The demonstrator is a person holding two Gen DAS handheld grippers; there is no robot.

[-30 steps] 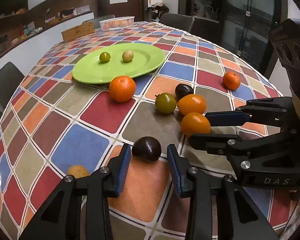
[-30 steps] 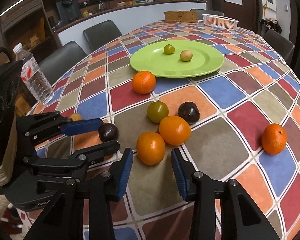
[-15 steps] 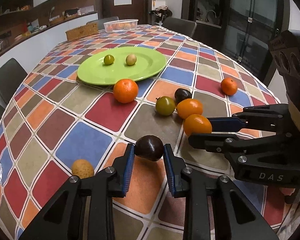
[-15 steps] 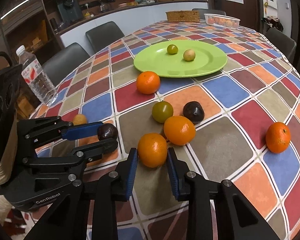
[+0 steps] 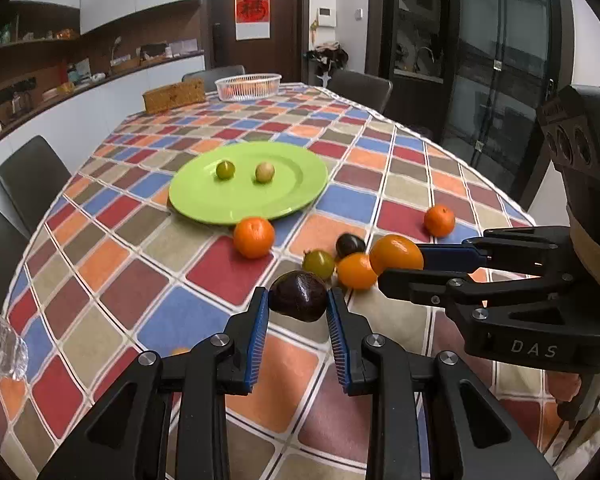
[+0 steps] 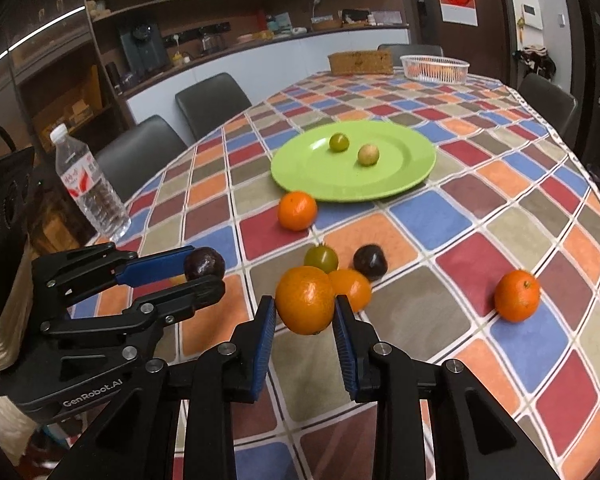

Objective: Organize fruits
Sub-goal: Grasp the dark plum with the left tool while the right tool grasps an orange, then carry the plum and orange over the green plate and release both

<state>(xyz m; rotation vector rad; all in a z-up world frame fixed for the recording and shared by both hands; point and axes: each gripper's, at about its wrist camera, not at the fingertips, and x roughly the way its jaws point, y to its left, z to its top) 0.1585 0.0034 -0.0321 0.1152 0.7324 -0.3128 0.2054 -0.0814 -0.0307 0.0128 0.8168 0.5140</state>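
My left gripper (image 5: 298,312) is shut on a dark purple fruit (image 5: 298,296) and holds it above the table; it also shows in the right wrist view (image 6: 204,263). My right gripper (image 6: 305,320) is shut on an orange (image 6: 305,300), lifted off the table; the orange also shows in the left wrist view (image 5: 396,255). A green plate (image 5: 220,204) ahead holds a small green fruit (image 5: 225,169) and a pale fruit (image 5: 264,171). On the cloth lie oranges (image 6: 297,210) (image 6: 517,295) (image 6: 354,287), a green fruit (image 6: 321,257) and a dark fruit (image 6: 370,261).
A water bottle (image 6: 90,188) stands near the left table edge. A white basket (image 6: 434,68) and a woven box (image 6: 360,62) stand at the far end. Dark chairs (image 6: 212,100) ring the table. A small yellowish fruit (image 5: 179,351) lies behind my left fingers.
Both grippers closed on their fruits and lifted them: the left on the dark purple fruit, the right on the orange. Both views rose above the table.
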